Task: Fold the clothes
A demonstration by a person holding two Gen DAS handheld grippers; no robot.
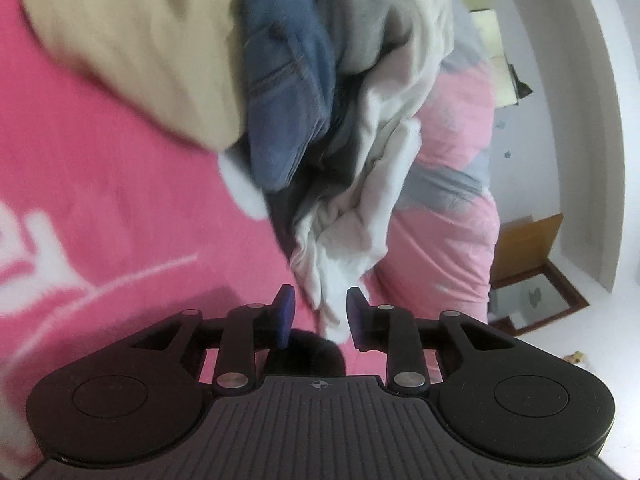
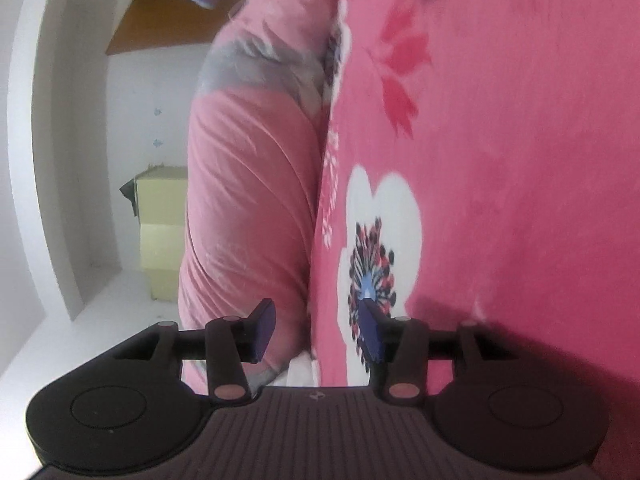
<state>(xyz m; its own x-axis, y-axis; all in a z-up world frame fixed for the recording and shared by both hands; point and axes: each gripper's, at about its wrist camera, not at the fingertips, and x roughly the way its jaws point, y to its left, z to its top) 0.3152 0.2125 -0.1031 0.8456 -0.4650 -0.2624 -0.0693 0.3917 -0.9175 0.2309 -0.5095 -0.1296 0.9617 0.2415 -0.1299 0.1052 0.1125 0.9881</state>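
Left wrist view: my left gripper (image 1: 320, 316) hangs with its pads apart, and the trailing end of a white garment (image 1: 360, 216) dips into the gap between them, though nothing is pinched. That white piece belongs to the heap of clothes (image 1: 280, 80) lying bunched on the pink floral bedspread (image 1: 100, 200): a tan piece (image 1: 132, 40) on the heap's left, a blue one (image 1: 284, 80) in its middle, grey and white ones on its right. I judge I am over the heap's near end because a loose hanging corner is the easiest place to take hold. Beyond the heap, a pink and grey quilt (image 1: 452, 200) is rolled along the bedspread's edge.

My right gripper (image 2: 316, 330) is also spread and empty, hovering over a white flower printed on the bedspread, away from the heap, which leaves it free to catch a second corner. Nothing here shows a folded garment.
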